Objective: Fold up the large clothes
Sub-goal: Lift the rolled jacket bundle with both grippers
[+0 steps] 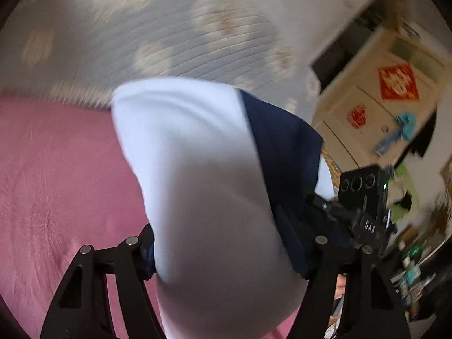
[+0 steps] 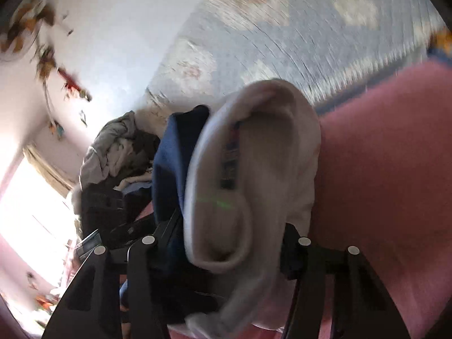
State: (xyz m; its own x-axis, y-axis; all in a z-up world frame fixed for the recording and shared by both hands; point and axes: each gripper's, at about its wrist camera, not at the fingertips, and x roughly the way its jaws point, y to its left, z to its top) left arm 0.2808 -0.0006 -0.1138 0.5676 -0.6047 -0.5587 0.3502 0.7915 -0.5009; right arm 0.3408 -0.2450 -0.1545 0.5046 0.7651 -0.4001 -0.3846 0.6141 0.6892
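A bulky white and navy garment (image 1: 197, 169) is bunched up over the pink bedspread (image 1: 56, 169). It fills the gap of my left gripper (image 1: 228, 254), whose black fingers (image 1: 141, 243) press into it from both sides. In the right wrist view the same garment (image 2: 262, 155), its white collar with a label showing beside a navy part (image 2: 172, 152), sits between the fingers of my right gripper (image 2: 226, 240), which is shut on it. The fingertips of both grippers are buried in cloth. The right gripper's body (image 1: 364, 195) shows close to the garment's navy side.
A pale blue quilt with cloud shapes (image 1: 141, 28) lies beyond the pink bedspread (image 2: 395, 155). A heap of grey clothes (image 2: 118, 147) sits at the bed's far end by a bright window (image 2: 34, 212). A cream cabinet with red stickers (image 1: 381, 99) stands to the right.
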